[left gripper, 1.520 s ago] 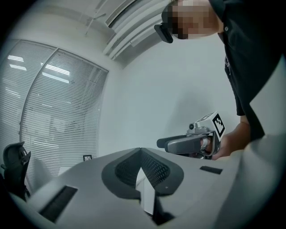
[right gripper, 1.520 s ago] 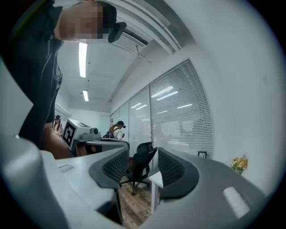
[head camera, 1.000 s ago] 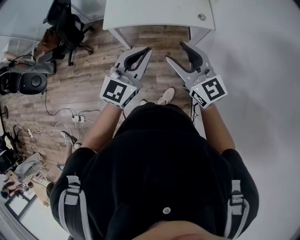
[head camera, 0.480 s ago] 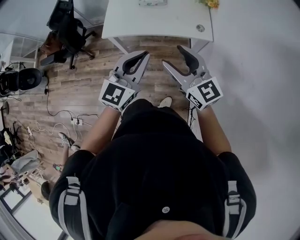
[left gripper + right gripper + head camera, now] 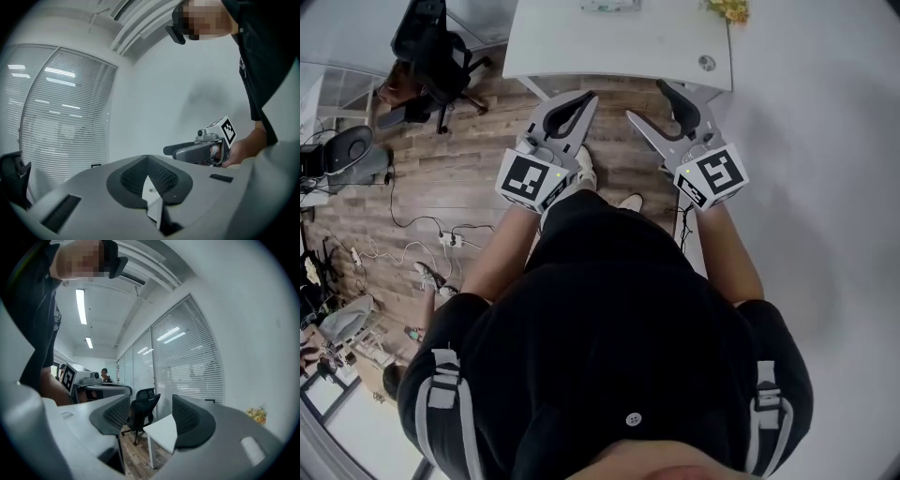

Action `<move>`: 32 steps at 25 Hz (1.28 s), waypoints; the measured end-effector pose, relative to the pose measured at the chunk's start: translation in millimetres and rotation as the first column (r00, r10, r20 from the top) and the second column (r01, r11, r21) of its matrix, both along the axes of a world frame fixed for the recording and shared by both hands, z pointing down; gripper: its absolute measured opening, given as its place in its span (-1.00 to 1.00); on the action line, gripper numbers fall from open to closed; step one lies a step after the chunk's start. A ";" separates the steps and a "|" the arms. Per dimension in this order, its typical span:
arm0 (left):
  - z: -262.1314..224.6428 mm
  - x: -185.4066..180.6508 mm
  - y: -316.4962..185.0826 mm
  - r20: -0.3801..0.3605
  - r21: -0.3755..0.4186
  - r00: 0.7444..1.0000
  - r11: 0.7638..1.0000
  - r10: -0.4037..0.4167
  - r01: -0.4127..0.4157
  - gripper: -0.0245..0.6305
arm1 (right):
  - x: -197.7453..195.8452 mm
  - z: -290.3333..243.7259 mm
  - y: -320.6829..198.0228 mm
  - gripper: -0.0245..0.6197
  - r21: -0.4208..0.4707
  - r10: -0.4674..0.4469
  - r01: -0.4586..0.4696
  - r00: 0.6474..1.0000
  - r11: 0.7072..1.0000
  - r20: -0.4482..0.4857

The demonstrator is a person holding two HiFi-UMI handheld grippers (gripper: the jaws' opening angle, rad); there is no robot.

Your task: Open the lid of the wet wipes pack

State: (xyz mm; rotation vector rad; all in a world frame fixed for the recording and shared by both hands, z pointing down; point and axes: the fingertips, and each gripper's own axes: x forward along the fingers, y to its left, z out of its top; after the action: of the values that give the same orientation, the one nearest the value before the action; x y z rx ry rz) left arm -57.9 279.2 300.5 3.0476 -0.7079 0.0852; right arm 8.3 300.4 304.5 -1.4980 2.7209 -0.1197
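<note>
A pale wet wipes pack [image 5: 607,5] lies at the far side of the white table [image 5: 619,42], cut off by the top of the head view. Both grippers are held level in front of the person, short of the table's near edge. My left gripper [image 5: 581,101] is shut with nothing in it; in the left gripper view its pads [image 5: 149,161] meet. My right gripper [image 5: 647,101] stands wide open and holds nothing; between its jaws the right gripper view [image 5: 150,416] shows only the table corner [image 5: 161,430] and the floor.
Yellow flowers [image 5: 727,9] stand at the table's far right and a round grommet [image 5: 706,63] sits near its right edge. A black office chair [image 5: 436,52] stands left of the table. Cables and a power strip [image 5: 455,239] lie on the wooden floor. A white wall runs along the right.
Both grippers and the person have moved forward towards the table. More of the tabletop shows, and the pack and the flowers have come into view at the top edge.
</note>
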 end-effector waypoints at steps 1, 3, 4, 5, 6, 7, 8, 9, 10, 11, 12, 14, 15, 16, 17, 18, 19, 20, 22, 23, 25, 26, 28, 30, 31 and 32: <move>-0.7 -0.6 -9.1 -0.009 0.001 1.000 1.000 0.001 -0.001 -0.90 | -1.7 -0.4 -8.2 -0.04 -0.001 0.001 -0.001 1.000 1.000 -0.011; -1.1 -1.6 -27.6 -0.016 0.003 1.000 1.000 0.009 -0.008 -0.90 | -3.8 0.1 -25.1 -0.04 -0.006 0.007 -0.007 1.000 1.000 -0.020; -0.4 -1.3 -36.8 -0.015 0.003 1.000 1.000 0.015 -0.015 -0.90 | -3.5 1.0 -34.1 -0.04 -0.009 0.012 -0.013 1.000 1.000 -0.019; 1.0 -0.6 -46.4 -0.013 0.003 1.000 1.000 0.022 -0.022 -0.90 | -2.5 1.6 -43.6 -0.04 -0.012 0.019 -0.020 1.000 1.000 -0.019; 3.1 0.0 -56.4 -0.009 0.002 1.000 1.000 0.029 -0.029 -0.90 | -1.6 1.6 -53.9 -0.04 -0.014 0.026 -0.026 0.999 1.000 -0.022; 5.5 0.2 -66.7 -0.003 0.000 0.999 0.999 0.036 -0.036 -0.90 | -1.0 1.7 -64.7 -0.04 -0.016 0.031 -0.032 0.999 0.999 -0.026; 7.4 -0.2 -77.5 0.001 -0.003 0.999 0.999 0.040 -0.040 -0.90 | -1.1 2.2 -75.8 -0.04 -0.017 0.036 -0.036 0.999 0.999 -0.029; 8.8 -1.1 -88.7 0.000 -0.005 0.999 0.999 0.042 -0.042 -0.90 | -2.0 3.1 -86.8 -0.04 -0.019 0.039 -0.040 0.999 0.999 -0.030; 9.3 -2.0 -99.7 -0.006 -0.005 0.999 0.999 0.044 -0.044 -0.90 | -3.5 4.2 -97.7 -0.04 -0.022 0.042 -0.043 0.999 0.999 -0.031; 9.3 -2.7 -110.6 -0.012 -0.006 0.999 0.999 0.046 -0.047 -0.90 | -5.1 5.3 -108.3 -0.04 -0.026 0.044 -0.045 0.998 0.999 -0.033; 9.9 -3.4 -121.1 -0.016 -0.007 0.999 0.999 0.050 -0.050 -0.90 | -6.6 6.1 -118.9 -0.04 -0.030 0.046 -0.048 0.998 0.998 -0.037; 10.5 -4.7 -141.0 -0.022 -0.009 0.998 0.998 0.060 -0.060 -0.90 | -9.7 7.3 -139.3 -0.04 -0.037 0.050 -0.052 0.997 0.998 -0.051; 8.8 -5.4 -150.2 -0.027 -0.008 0.998 0.998 0.064 -0.065 -0.90 | -11.6 7.7 -148.8 -0.04 -0.039 0.052 -0.055 0.997 0.998 -0.060; 6.8 -6.5 -158.8 -0.033 -0.006 0.997 0.998 0.069 -0.070 -0.90 | -13.8 7.6 -157.8 -0.04 -0.042 0.056 -0.059 0.996 0.997 -0.067; 5.3 -8.1 -167.0 -0.036 -0.006 0.997 0.997 0.075 -0.075 -0.90 | -16.3 7.3 -166.6 -0.04 -0.045 0.061 -0.065 0.995 0.997 -0.073; 4.9 -10.0 -175.1 -0.036 -0.007 0.996 0.997 0.081 -0.081 -0.90 | -18.9 7.1 -174.9 -0.04 -0.050 0.066 -0.070 0.995 0.996 -0.077; 5.8 -12.2 -183.2 -0.035 -0.010 0.996 0.996 0.087 -0.087 -0.90 | -21.3 7.2 -183.0 -0.04 -0.054 0.072 -0.076 0.994 0.996 -0.079; 8.1 -14.4 -191.2 -0.032 -0.014 0.995 0.996 0.093 -0.093 -0.90 | -23.4 7.7 -190.7 -0.04 -0.058 0.078 -0.083 0.994 0.995 -0.081; 12.0 -18.2 -207.4 -0.029 -0.021 0.994 0.994 0.102 -0.103 -0.90 | -26.7 9.7 -205.3 -0.04 -0.067 0.089 -0.095 0.992 0.993 -0.087; 11.8 -19.6 -215.2 -0.032 -0.023 0.994 0.994 0.105 -0.106 -0.90 | -28.3 10.7 -212.1 -0.04 -0.071 0.093 -0.100 0.992 0.992 -0.090; 12.9 -22.6 -229.3 -0.034 -0.026 0.993 0.993 0.112 -0.113 -0.90 | -31.5 12.8 -224.3 -0.04 -0.079 0.101 -0.109 0.990 0.991 -0.096; 14.8 -24.3 -235.2 -0.032 -0.028 0.993 0.993 0.115 -0.116 -0.90 | -33.0 14.0 -229.3 -0.04 -0.083 0.105 -0.113 0.990 0.990 -0.099; 18.2 -26.3 -245.0 -0.032 -0.031 0.992 0.992 0.122 -0.123 -0.90 | -34.8 16.3 -237.8 -0.04 -0.086 0.113 -0.122 0.988 0.989 -0.105; 19.3 -25.6 -254.4 -0.037 -0.030 0.991 0.991 0.127 -0.128 -0.90 | -34.3 18.0 -246.1 -0.04 -0.085 0.122 -0.132 0.987 0.988 -0.108; 20.2 -24.9 -258.9 -0.038 -0.031 0.991 0.991 0.129 -0.130 -0.90 | -33.5 18.7 -250.2 -0.04 -0.085 0.127 -0.137 0.986 0.987 -0.107; 21.9 -24.2 -262.8 -0.034 -0.032 0.991 0.991 0.131 -0.132 -0.90 | -32.4 19.4 -253.7 -0.04 -0.085 0.131 -0.141 0.986 0.986 -0.106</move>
State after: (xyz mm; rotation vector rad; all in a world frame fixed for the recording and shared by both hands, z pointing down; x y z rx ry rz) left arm -82.1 16.3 322.3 3.0524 -0.4982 0.0484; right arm -24.1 46.7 323.9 -1.7561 2.7121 -0.1733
